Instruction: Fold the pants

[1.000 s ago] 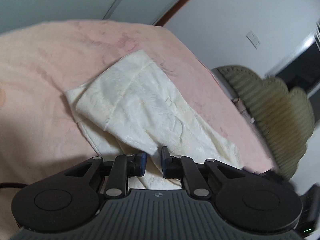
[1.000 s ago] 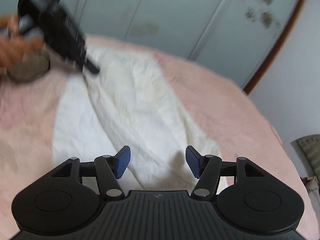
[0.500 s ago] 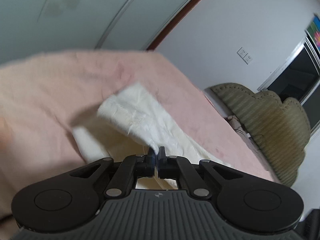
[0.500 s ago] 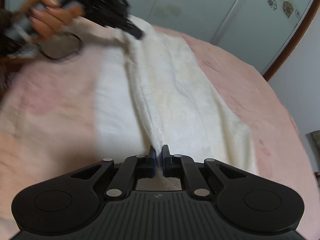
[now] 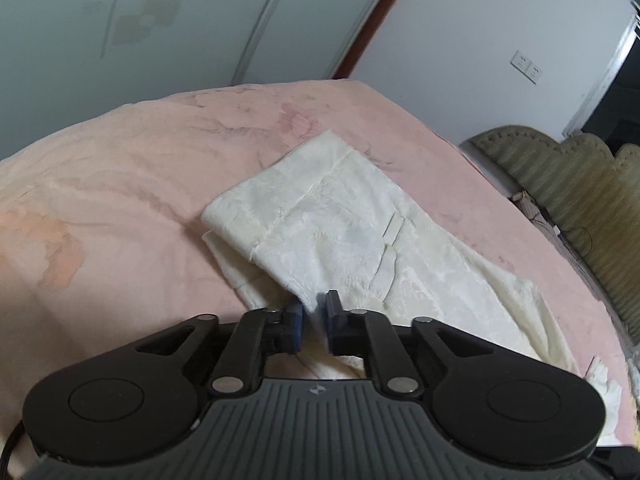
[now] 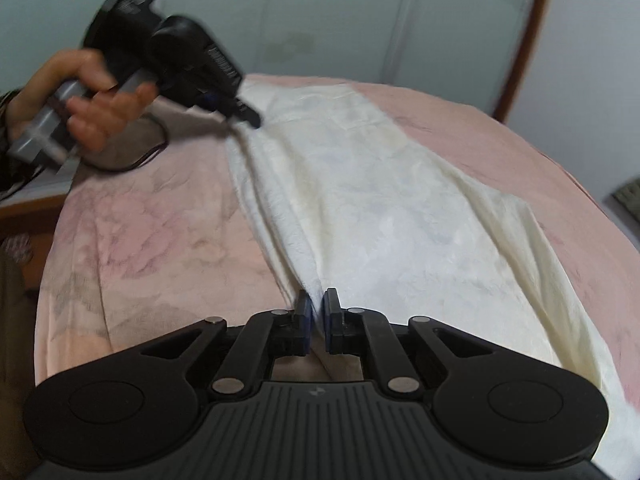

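Cream-white pants (image 5: 344,236) lie on a pink bedspread (image 5: 120,184), folded lengthwise. My left gripper (image 5: 314,314) is shut on a corner of the top layer at the waist end. My right gripper (image 6: 317,316) is shut on the near edge of the pants (image 6: 380,216) at the other end. In the right wrist view the left gripper (image 6: 244,114) shows at the far end, held by a hand (image 6: 88,108), pinching the fabric so the long edge is taut between the two grippers.
A green padded headboard (image 5: 580,200) stands to the right of the bed. Pale wardrobe doors (image 5: 160,20) and a white wall with a socket (image 5: 528,66) stand behind. A dark cable (image 6: 148,152) lies on the bedspread near the hand.
Both grippers closed on the pants' edge over the last second. The lifted edge now runs taut between them, and the left gripper has tilted back down toward the bed.
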Tool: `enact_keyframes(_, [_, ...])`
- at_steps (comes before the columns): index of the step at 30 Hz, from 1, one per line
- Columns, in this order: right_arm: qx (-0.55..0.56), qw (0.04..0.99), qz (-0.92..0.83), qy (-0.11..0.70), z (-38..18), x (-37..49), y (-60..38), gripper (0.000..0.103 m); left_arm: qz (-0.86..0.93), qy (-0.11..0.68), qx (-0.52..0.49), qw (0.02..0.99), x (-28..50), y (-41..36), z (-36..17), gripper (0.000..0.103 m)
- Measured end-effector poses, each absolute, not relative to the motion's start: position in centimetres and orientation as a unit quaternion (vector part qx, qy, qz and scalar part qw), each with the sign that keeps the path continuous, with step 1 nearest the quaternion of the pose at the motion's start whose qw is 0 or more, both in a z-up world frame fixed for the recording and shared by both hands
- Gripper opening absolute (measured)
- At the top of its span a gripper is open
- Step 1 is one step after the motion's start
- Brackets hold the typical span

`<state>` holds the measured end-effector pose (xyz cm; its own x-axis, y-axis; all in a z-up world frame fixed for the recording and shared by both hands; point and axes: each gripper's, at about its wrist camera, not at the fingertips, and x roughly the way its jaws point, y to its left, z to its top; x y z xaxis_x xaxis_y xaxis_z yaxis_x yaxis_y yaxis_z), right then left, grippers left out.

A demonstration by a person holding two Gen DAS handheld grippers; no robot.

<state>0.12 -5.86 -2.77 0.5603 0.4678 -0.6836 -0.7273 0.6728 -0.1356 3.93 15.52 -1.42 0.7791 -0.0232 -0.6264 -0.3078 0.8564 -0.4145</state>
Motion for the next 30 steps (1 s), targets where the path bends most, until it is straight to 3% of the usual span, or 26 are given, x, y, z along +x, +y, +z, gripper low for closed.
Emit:
enact_keyframes(9, [-0.098,0.925,0.194,0.311,-0.5,-3.1,-14.3,0.009,0.1,0.272,-0.156,0.944,0.7,12.1,3.5,0.028])
enact_keyframes(10, [-0.084,0.927,0.165,0.327,-1.1,-2.9,-15.4,0.009,0.078,0.273,-0.15,0.947,1.1,11.1,3.9,0.03])
enact_keyframes(12, [-0.071,0.919,0.122,0.368,-2.7,-2.7,-17.2,0.009,0.021,0.292,-0.134,0.947,2.4,8.7,4.0,0.045])
enact_keyframes(20, [0.026,0.958,0.042,0.282,0.7,-2.4,-22.8,0.014,-0.258,0.362,-0.054,0.894,7.8,-4.4,0.9,0.059])
enact_keyframes(21, [0.029,0.962,0.023,0.271,1.4,-1.5,-23.7,0.023,-0.276,0.363,-0.039,0.889,8.1,-5.8,0.5,0.06])
enact_keyframes(23, [0.046,0.966,-0.015,0.252,2.3,1.0,-26.2,0.054,-0.302,0.366,-0.007,0.88,8.7,-8.1,-0.4,0.06])
enact_keyframes(24, [0.062,0.966,-0.04,0.249,2.6,2.6,-27.6,0.079,-0.308,0.372,0.006,0.876,8.9,-9.1,-0.8,0.06])
enact_keyframes(30, [0.115,0.934,-0.154,0.302,1.5,13.6,-33.7,0.079,-0.32,0.381,0.028,0.867,9.6,-11.8,-2.5,0.059])
